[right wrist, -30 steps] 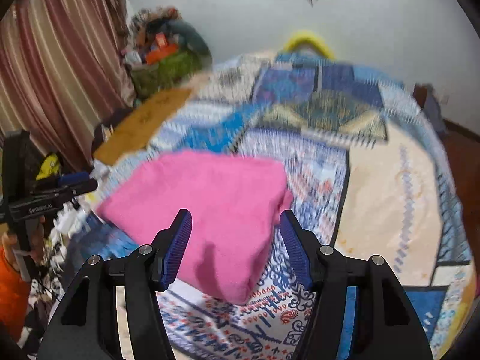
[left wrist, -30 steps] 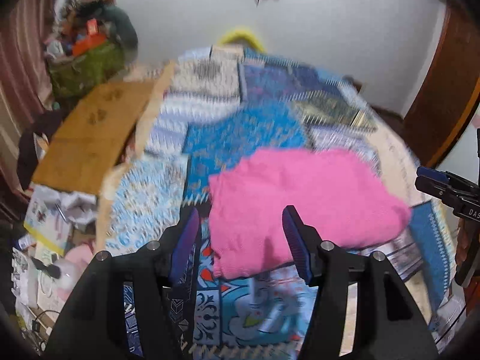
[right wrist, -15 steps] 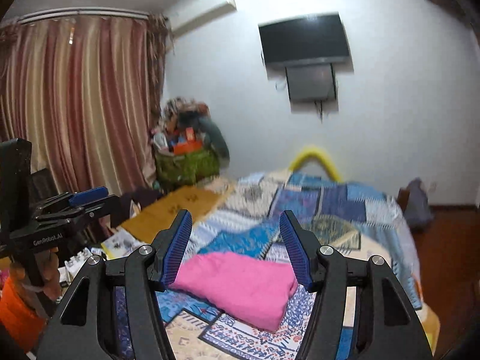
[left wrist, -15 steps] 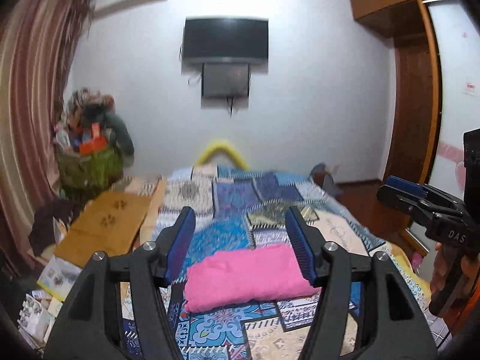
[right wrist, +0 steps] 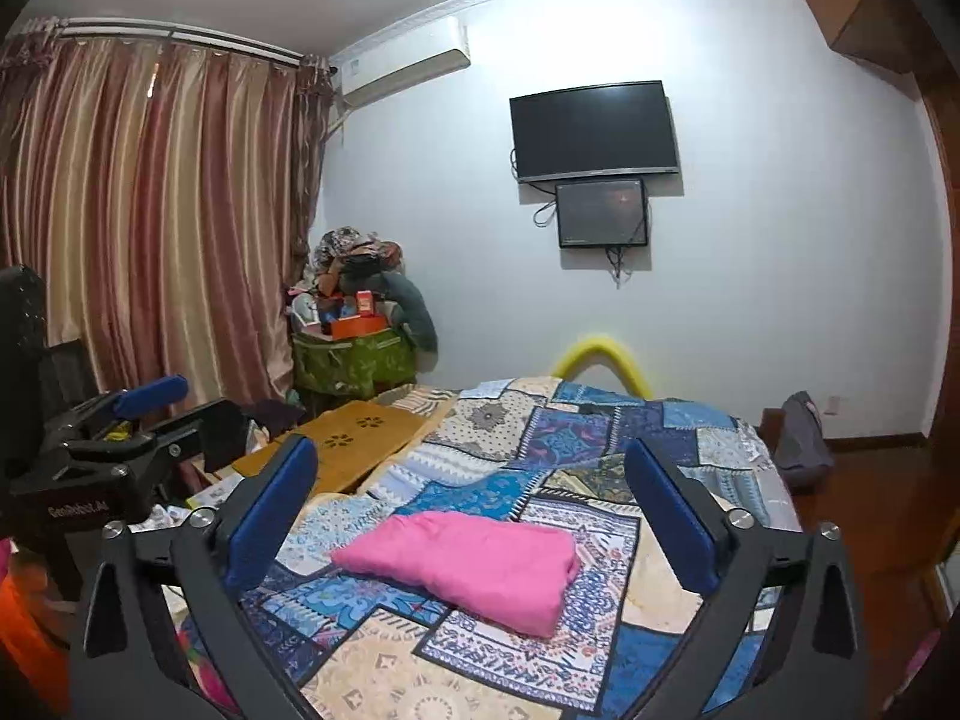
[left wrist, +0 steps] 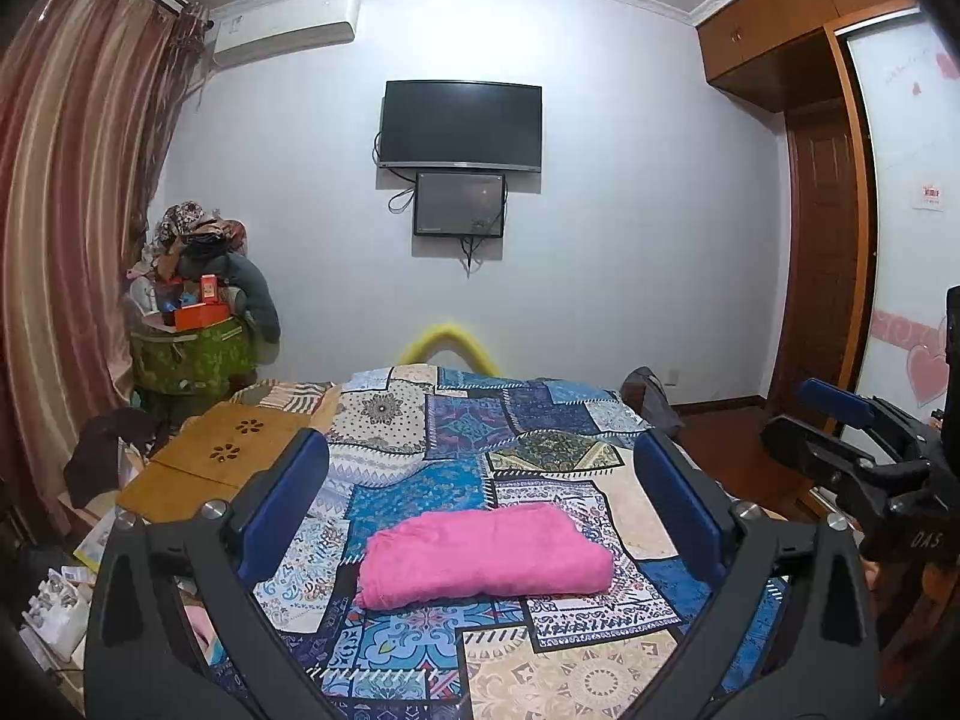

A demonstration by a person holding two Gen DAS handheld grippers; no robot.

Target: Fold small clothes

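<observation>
Both pairs of blue-padded fingers now stand as wide as they go, and nothing sits between them: the left gripper (left wrist: 480,480) and the right gripper (right wrist: 471,480) have just been opening, where a second ago each was half closed low over the pink cloth. Since then both have lifted up and away from it, so the far wall with its television (left wrist: 461,125) fills the upper view instead of bedding. The pink garment (left wrist: 483,558) lies alone on the patchwork bedspread (left wrist: 456,420), toward the near end of it, folded into a tidy flat rectangle with a rolled edge on the side nearest the wooden board (left wrist: 222,456). Neither gripper touches it; both hang well clear, pointing only slightly downward. To me this reads as a release after the last fold: the piece looks finished, and the hands seem free either to fetch another small garment or to stop. No other loose garment shows on the bedspread.
</observation>
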